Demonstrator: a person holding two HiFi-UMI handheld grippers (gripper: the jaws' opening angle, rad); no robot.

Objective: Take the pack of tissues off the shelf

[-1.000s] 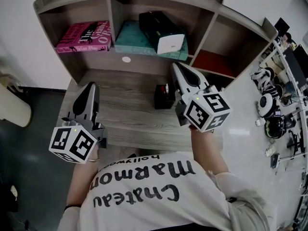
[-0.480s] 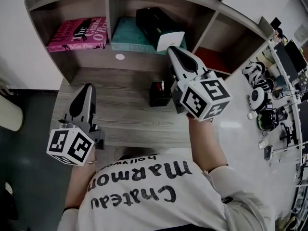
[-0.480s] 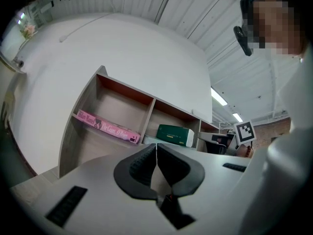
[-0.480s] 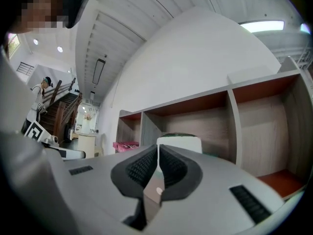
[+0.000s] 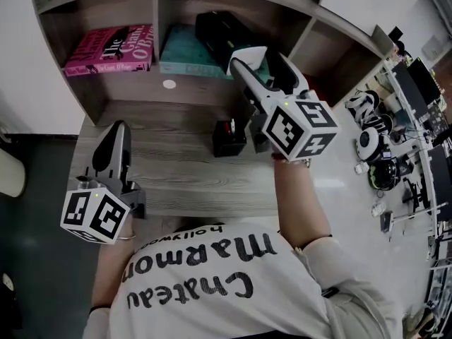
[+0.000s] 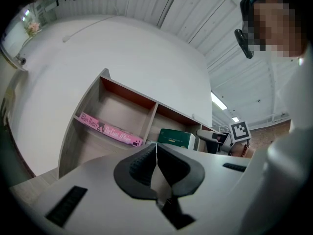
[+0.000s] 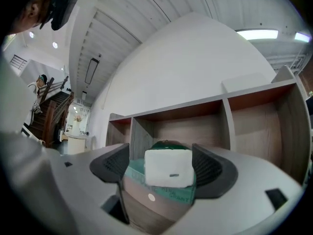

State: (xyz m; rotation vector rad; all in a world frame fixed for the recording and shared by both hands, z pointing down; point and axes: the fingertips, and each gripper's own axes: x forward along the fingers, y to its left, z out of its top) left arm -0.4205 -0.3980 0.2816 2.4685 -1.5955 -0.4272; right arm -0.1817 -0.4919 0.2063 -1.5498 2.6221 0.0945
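On shelf (image 5: pixel 157 21): pink book (image 5: pixel 109 49), teal book (image 5: pixel 181 54)

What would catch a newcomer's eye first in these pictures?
The right gripper, up at the shelf's middle compartment: its jaws have just been opening and frame the white end of the pack of tissues without pressing it. Next, the pink book in the left compartment and the shut left gripper over the desk.

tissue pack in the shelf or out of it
In: the pack lies on a teal book in the middle compartment of the shelf.
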